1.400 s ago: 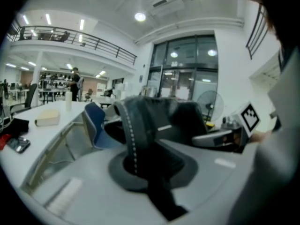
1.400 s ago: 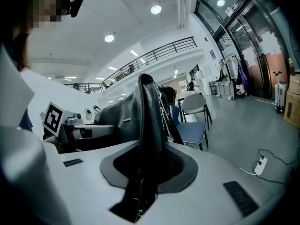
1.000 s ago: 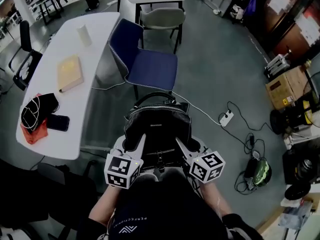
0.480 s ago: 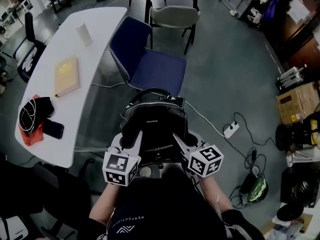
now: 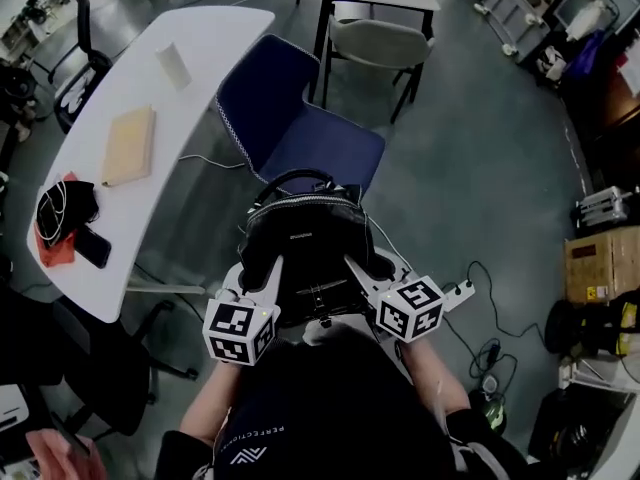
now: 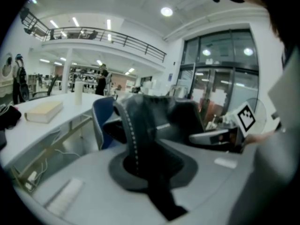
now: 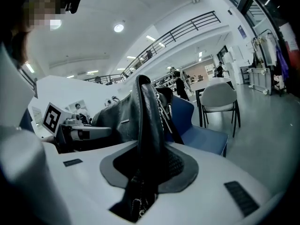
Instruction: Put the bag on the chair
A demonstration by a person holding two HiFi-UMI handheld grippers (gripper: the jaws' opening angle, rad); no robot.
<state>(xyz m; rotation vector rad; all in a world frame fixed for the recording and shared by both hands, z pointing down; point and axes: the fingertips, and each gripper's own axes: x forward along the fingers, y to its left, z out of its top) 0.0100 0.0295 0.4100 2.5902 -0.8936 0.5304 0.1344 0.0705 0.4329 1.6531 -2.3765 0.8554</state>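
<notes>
A black leather bag (image 5: 310, 243) with a looped top handle hangs in the air between my two grippers. It is just short of the blue chair (image 5: 318, 140), whose seat lies straight ahead. My left gripper (image 5: 268, 271) is shut on the bag's left side, and a black stitched strap (image 6: 133, 139) runs between its jaws. My right gripper (image 5: 356, 270) is shut on the bag's right edge (image 7: 149, 139), with leather and a zipper chain pinched between its jaws. The blue chair (image 7: 199, 132) also shows past the bag in the right gripper view.
A white table (image 5: 210, 63) stands left of the chair and carries a book (image 5: 128, 146), a cup (image 5: 173, 65), a black pouch (image 5: 62, 208) and a phone (image 5: 92, 252). A grey chair (image 5: 380, 43) stands beyond. Cables and a power strip (image 5: 462, 290) lie on the floor at right. A cardboard box (image 5: 600, 266) sits far right.
Both grippers have carried the bag forward, so the blue chair now lies closer in front of it. Neither grip has changed.
</notes>
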